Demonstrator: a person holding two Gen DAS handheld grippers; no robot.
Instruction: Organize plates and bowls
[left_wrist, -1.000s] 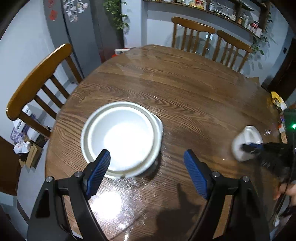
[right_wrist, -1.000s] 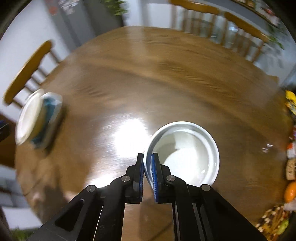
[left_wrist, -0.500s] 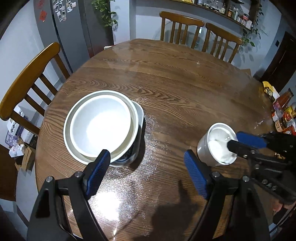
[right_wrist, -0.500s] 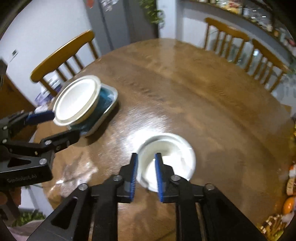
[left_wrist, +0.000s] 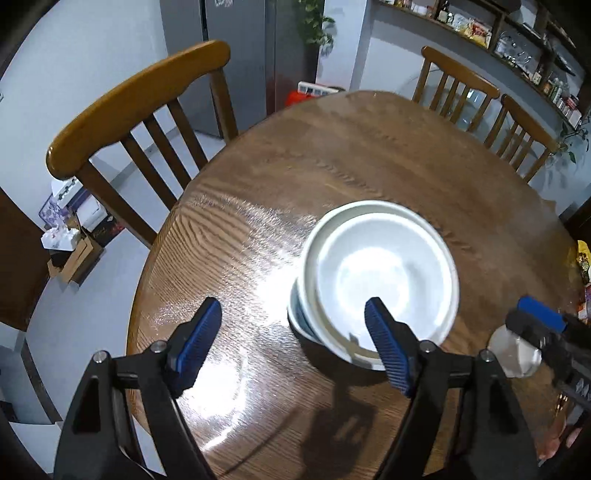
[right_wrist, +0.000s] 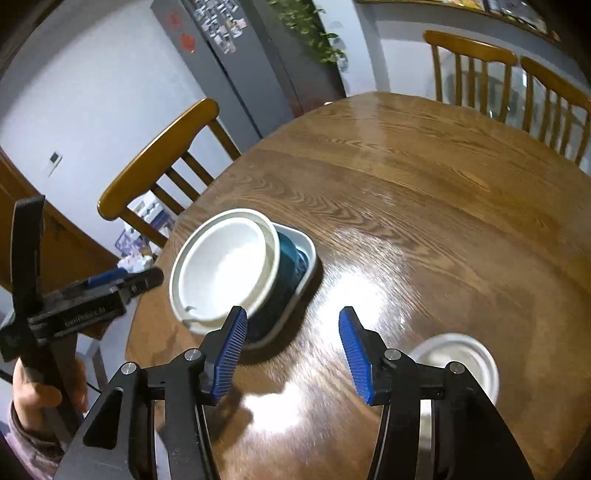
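A stack of dishes stands on the round wooden table (left_wrist: 332, 155): a white plate (right_wrist: 221, 266) on top of a dark teal bowl (right_wrist: 290, 266), in a pale square dish (right_wrist: 308, 258). The stack also shows in the left wrist view (left_wrist: 380, 284). A small white bowl (right_wrist: 458, 362) stands on the table to the stack's right; it shows at the right edge in the left wrist view (left_wrist: 513, 354). My left gripper (left_wrist: 291, 343) is open and empty, just in front of the stack. My right gripper (right_wrist: 291, 347) is open and empty, between the stack and the small bowl.
Wooden chairs stand around the table: one at the left (left_wrist: 140, 99), two at the far side (left_wrist: 491, 99). A grey fridge (right_wrist: 229, 55) and a plant stand behind. Boxes lie on the floor at the left (left_wrist: 70, 236). Packets sit at the table's right edge (left_wrist: 583, 258).
My right gripper has opened and let go of the small white bowl, which now stands on the table, and has pulled back. My left gripper has swung left, so the stack now sits right of centre.
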